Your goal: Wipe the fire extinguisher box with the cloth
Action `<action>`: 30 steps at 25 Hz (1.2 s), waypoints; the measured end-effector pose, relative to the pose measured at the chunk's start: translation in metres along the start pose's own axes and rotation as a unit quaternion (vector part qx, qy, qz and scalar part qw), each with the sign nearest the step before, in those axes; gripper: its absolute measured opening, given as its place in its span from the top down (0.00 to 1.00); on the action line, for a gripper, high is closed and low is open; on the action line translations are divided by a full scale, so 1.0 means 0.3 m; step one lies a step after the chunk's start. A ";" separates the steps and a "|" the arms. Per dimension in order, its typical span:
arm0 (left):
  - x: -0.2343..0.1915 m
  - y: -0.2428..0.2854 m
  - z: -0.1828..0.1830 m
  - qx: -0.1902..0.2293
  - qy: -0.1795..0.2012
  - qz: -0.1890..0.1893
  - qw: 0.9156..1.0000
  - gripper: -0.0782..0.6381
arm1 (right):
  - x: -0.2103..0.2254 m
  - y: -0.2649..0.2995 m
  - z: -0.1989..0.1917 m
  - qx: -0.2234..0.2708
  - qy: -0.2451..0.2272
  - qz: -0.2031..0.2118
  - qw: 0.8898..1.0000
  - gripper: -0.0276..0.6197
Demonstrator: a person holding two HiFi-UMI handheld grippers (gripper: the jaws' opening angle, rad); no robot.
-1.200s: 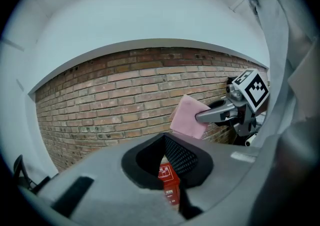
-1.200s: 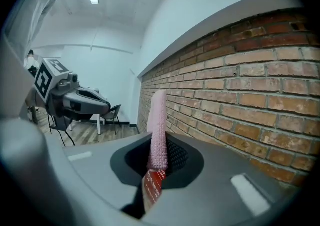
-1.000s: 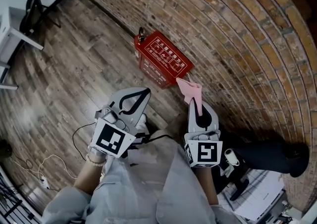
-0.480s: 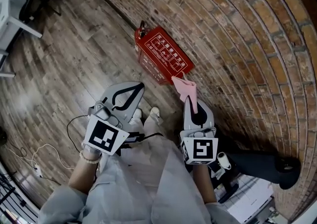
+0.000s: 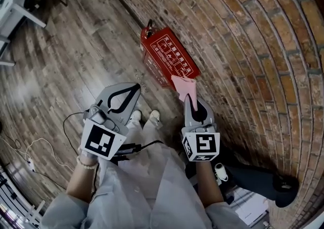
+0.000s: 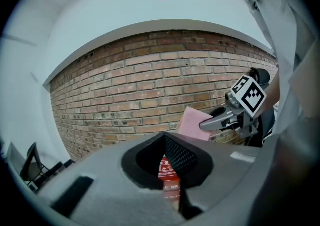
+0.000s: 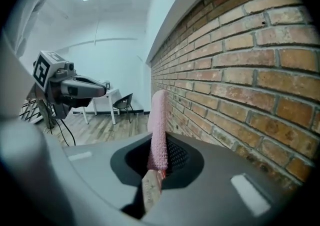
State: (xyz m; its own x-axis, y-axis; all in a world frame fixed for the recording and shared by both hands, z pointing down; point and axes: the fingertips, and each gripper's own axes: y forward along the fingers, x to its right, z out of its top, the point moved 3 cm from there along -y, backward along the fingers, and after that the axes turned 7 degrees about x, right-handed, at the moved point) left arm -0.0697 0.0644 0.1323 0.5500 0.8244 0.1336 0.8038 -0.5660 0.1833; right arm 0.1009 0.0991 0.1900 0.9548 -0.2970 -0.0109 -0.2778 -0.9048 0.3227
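Right fingers: the right gripper [image 5: 188, 98] is clamped on the lower edge of the pink cloth [image 5: 183, 85]. The cloth stands up straight out of the fingertips [image 7: 159, 125].
Left fingers: the left gripper [image 5: 136, 88] has its tips drawn together with nothing between them.
Box location: the red fire extinguisher box [image 5: 168, 58] lies on the wooden floor [image 5: 76, 55] against the brick wall [image 5: 243, 45], ahead of both sets of fingertips. In the left gripper view it shows as a strip [image 6: 169, 182] past the left tips.
Change: over the last second the cloth has gone from short of the box's near corner to lying over that corner in the head view. The left gripper kept its place beside the right one.
Meaning: judged as an approach; the cloth looks held above the box, and no view confirms contact. Wiping has not started.
Count: one box, one cloth, two grippers; one extinguisher handle [image 5: 149, 24] shows at the box's far end.
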 end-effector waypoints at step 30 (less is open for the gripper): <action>-0.237 0.276 -0.437 -0.039 -0.026 0.059 0.997 0.90 | 0.192 0.863 -0.338 -0.044 -0.066 0.046 0.996 0.93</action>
State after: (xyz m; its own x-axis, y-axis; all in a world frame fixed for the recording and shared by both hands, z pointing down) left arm -0.0720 -0.0421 0.2657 0.6518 0.7505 0.1088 0.7141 -0.6558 0.2450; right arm 0.0948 -0.1215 0.3690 0.9018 -0.4205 -0.0994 -0.3481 -0.8433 0.4095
